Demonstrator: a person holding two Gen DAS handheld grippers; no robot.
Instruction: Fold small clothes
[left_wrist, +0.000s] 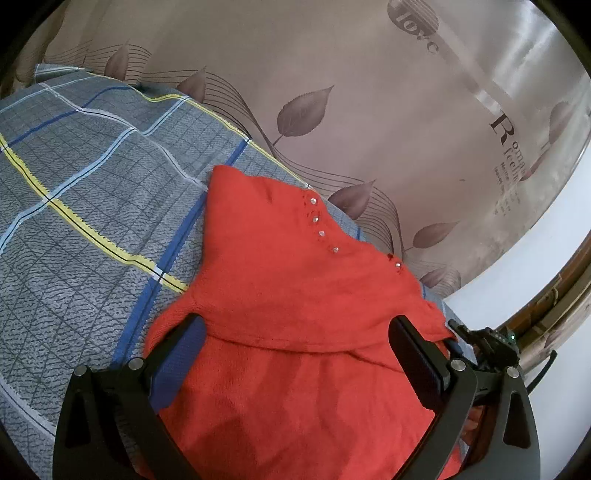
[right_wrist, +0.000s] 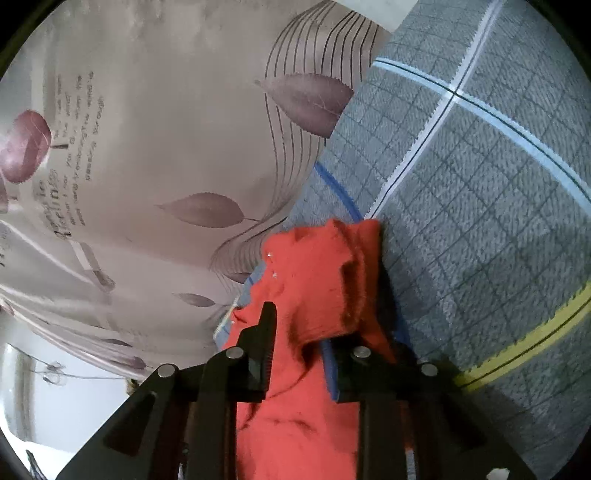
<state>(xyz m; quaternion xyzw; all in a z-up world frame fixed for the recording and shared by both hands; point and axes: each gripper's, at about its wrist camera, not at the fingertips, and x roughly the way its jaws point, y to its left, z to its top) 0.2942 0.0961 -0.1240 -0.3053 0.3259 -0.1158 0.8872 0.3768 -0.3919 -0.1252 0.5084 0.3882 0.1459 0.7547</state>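
Right gripper (right_wrist: 299, 332) jaws pinch the red sweater (left_wrist: 295, 295); left gripper (left_wrist: 295, 332) jaws gape wide over it, holding nothing.

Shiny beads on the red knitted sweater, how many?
5 shiny beads in the left view, in a diagonal row on the red knitted sweater; folds may hide more.

Grey plaid blanket (left_wrist: 85, 206) under my work; beside it, beige leaf-print sheet (left_wrist: 369, 92) with lettering.

Both wrist cameras look closely down along their fingers, sharing the red sweater (left_wrist: 295, 314), plaid blanket (left_wrist: 92, 221) and leaf-patterned sheet (left_wrist: 369, 92).
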